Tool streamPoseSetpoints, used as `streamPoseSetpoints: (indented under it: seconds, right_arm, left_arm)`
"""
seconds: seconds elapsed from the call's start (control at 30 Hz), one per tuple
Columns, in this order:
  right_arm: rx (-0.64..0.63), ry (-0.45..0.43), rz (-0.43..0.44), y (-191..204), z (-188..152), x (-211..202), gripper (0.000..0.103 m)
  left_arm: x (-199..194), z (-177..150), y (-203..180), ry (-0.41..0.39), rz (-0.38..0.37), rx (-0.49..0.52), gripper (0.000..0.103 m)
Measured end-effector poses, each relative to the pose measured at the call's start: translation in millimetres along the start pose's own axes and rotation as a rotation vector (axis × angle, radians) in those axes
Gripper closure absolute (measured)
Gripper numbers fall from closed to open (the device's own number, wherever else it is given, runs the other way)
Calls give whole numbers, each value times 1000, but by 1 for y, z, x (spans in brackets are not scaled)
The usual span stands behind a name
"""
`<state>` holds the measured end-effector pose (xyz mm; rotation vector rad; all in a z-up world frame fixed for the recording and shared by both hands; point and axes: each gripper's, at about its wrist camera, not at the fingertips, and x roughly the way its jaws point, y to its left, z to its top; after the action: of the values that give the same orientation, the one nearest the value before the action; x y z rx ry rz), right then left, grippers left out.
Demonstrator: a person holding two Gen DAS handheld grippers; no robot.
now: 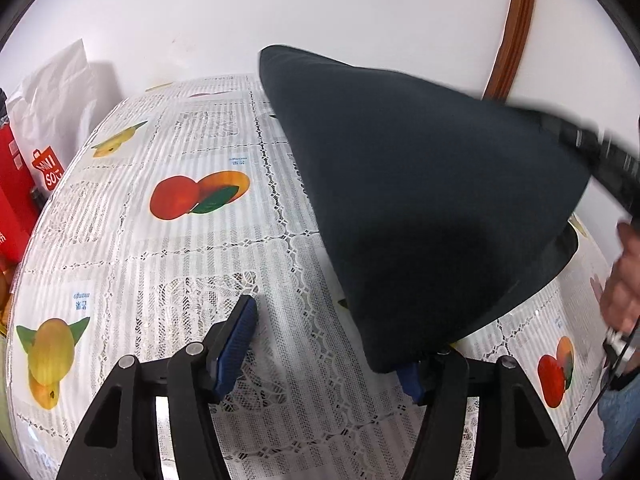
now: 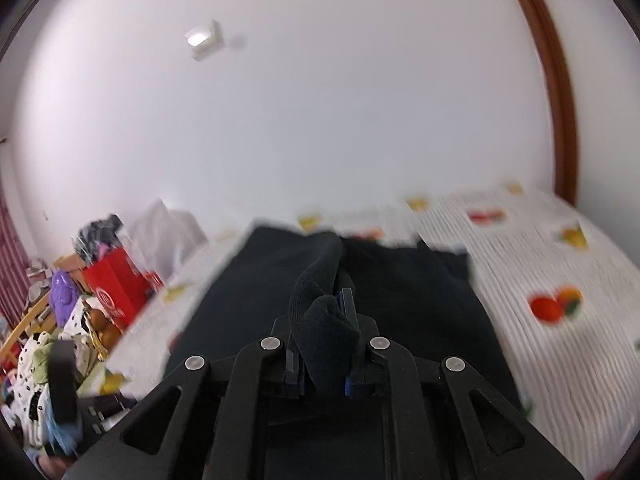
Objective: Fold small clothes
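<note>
A dark navy garment (image 1: 420,200) hangs lifted above the fruit-print tablecloth (image 1: 180,240), pulled up toward the right by my right gripper (image 1: 600,156). My left gripper (image 1: 332,344) is open; its left pad (image 1: 236,340) is bare, and the cloth's low corner drapes over its right finger. In the right wrist view my right gripper (image 2: 324,320) is shut on a bunched fold of the garment (image 2: 320,340), and the rest of the cloth (image 2: 400,300) spreads below.
A white Miniso bag (image 1: 52,120) and a red box (image 1: 12,200) stand at the table's left edge. A pile of clothes (image 2: 48,360) and a red bag (image 2: 120,280) lie left. A hand (image 1: 624,280) shows right. A white wall is behind.
</note>
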<state>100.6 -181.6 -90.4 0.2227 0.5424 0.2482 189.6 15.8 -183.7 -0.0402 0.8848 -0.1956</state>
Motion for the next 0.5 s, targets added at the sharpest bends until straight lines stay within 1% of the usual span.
streamPoseSetpoints:
  seconds: [0.07,0.13,0.17,0.23,0.27,0.3,0.33,0.4,0.43,0.5]
  right_arm:
    - [8,85,-44,-14,-19,10,90]
    - [0,161,-79,-18,-36,23,89]
    - [-2,172,-85,-19,-40,26,88]
    - [-15,161,-94,-18,-41,24,85]
    - [-16,163,-90,-17,-39,24,79]
    - [-9,168,-87,-16,-38,24,71]
    - [3,172,-78,-17,-35,23,66]
    - [25,179,-59,-24,-32,28,57]
    - [33,187,-53,-25,-29,33,56]
    - [58,210,-38,-28,-27,41,56]
  left_arm:
    - [2,1,-2,1,5,5,41]
    - [-2,-2,0,1,6,6,41]
    - [-2,-2,-1,1,5,6,41]
    - [-3,-4,-1,0,-4,4,40]
    - [-3,-5,-1,-1,-10,5,40]
    - [-4,-6,-1,-1,-10,8,40]
    - [-5,-7,-2,-3,-15,10,40]
    - [-10,-9,-7,-17,-50,12,39]
    - [-12,-9,-11,-27,-76,19,38]
    - [-11,-8,-20,-31,-87,36,37]
